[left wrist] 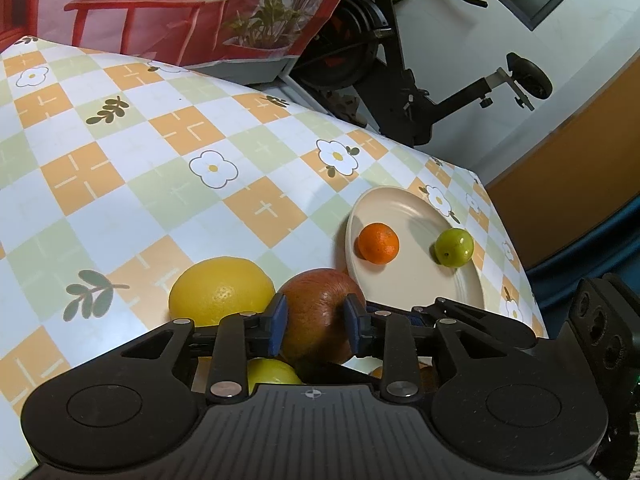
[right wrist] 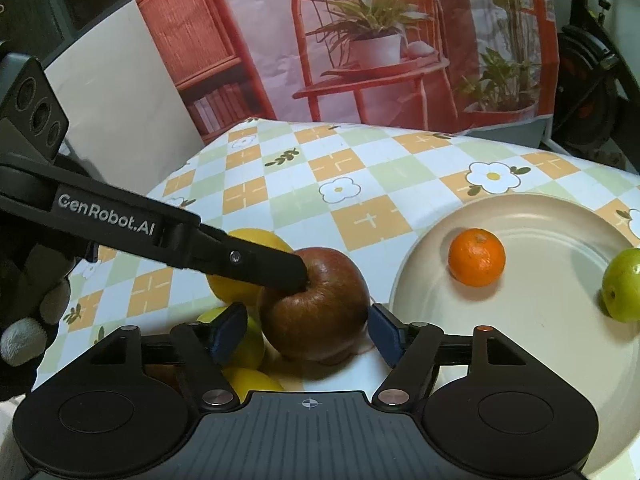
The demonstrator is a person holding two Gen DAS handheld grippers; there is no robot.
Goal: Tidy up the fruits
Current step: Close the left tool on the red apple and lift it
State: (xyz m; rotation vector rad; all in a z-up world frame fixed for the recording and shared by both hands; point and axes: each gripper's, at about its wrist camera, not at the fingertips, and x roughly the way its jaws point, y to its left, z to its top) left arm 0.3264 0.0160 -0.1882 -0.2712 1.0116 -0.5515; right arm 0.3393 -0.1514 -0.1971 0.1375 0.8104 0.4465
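Note:
A red-brown apple (left wrist: 318, 314) lies among yellow fruit on the checked tablecloth. My left gripper (left wrist: 316, 320) is shut on the apple, its blue pads (left wrist: 278, 322) pressing both sides. In the right wrist view the left gripper's black finger (right wrist: 276, 270) lies on top of the apple (right wrist: 316, 312). My right gripper (right wrist: 308, 334) is open, its pads either side of the apple without gripping. A large yellow citrus (left wrist: 220, 292) sits just left of the apple. A cream plate (right wrist: 540, 320) holds a small orange (right wrist: 476, 257) and a green fruit (right wrist: 622, 285).
More yellow fruit (right wrist: 250, 384) lies under the grippers, partly hidden. The plate (left wrist: 420, 276) sits near the table's right edge. A printed backdrop (right wrist: 360, 40) stands behind the table, with an exercise bike (left wrist: 400, 60) beyond.

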